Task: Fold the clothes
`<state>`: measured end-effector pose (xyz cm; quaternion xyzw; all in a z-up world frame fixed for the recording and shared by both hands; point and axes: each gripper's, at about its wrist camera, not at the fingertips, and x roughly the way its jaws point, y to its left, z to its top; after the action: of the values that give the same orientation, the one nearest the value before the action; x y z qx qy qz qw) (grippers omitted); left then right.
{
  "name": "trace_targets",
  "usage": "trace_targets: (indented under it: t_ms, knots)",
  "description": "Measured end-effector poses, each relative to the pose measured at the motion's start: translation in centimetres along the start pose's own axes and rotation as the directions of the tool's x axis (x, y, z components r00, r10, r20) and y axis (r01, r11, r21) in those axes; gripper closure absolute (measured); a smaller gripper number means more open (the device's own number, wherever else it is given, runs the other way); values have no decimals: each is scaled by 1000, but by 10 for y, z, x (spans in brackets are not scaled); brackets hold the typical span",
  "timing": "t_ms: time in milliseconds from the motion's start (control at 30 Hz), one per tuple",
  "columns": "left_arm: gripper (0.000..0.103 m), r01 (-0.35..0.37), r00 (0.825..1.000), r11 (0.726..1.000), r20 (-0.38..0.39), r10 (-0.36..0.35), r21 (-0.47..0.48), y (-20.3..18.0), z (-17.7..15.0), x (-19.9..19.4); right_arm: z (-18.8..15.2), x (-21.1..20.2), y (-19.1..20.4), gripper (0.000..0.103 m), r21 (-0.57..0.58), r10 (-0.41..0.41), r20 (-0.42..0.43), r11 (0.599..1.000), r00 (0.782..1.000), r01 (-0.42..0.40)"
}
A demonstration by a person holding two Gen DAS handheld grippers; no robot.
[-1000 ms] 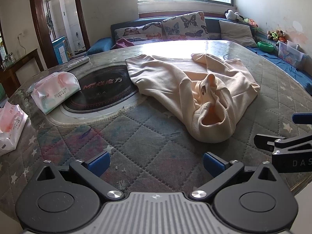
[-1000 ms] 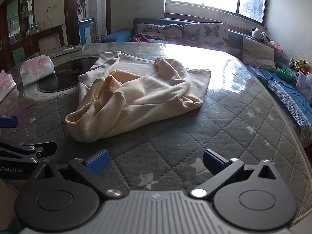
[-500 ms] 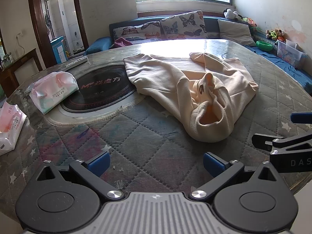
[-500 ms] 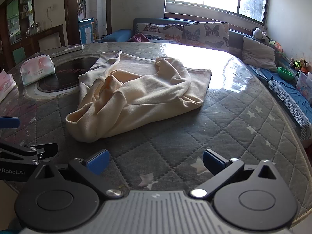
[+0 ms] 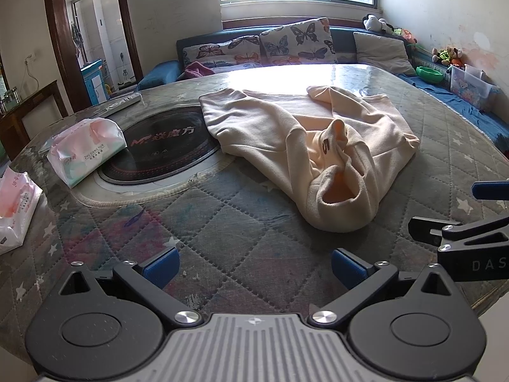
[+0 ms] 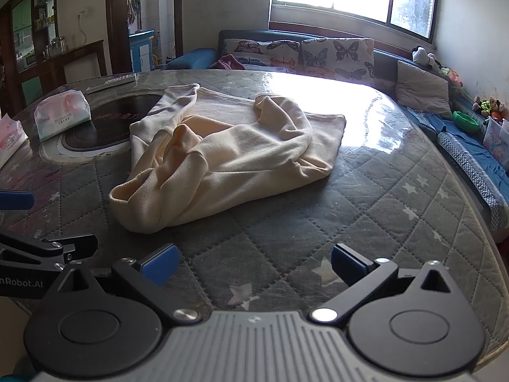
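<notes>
Far left on the table (image 5: 241, 254): two tissue packs (image 5: 84, 151), one partly laid on the black hob (image 5: 165, 146). Centre: cream sweatshirt (image 5: 305, 146) is seen crumpled on the quilted cover, left edge lapped over the hob rim, one sleeve opening turned toward the near edge. Left gripper (image 5: 253, 262) is held wide over the near edge, nothing gripped, well short of the sweatshirt. Right gripper (image 6: 253, 261) is likewise spread wide, empty, just right of the left one. Sofa (image 6: 299, 51) is seen beyond the table.
</notes>
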<state>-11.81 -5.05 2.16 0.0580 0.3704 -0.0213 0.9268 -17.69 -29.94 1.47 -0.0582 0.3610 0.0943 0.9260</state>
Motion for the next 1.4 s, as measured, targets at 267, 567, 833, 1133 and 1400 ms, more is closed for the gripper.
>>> trace_targets:
  t_ms: [267,567,833,1133,1400]
  knots:
    - [0,1,1000,1000,0,-1,3,-1,0,0,0,0,0,0,-1,0,0,1000,1000,0]
    - [0,3,1000,1000,-2,-3,6,-1,2,0,1,0,1,0,-3,0,0,1000,1000,0]
    - [0,6,1000,1000,-3,-6,8,-1,3,1,1,0,1,0,-2,-1,-1,1000,1000,1]
    - [0,10,1000,1000,-5,-10,8,0,2,2,1,1,1,0,-1,0,-4,1000,1000,0]
    - [0,13,1000,1000,-5,-13,7,0,2,3,1,2,1,0,-1,-2,-8,1000,1000,2]
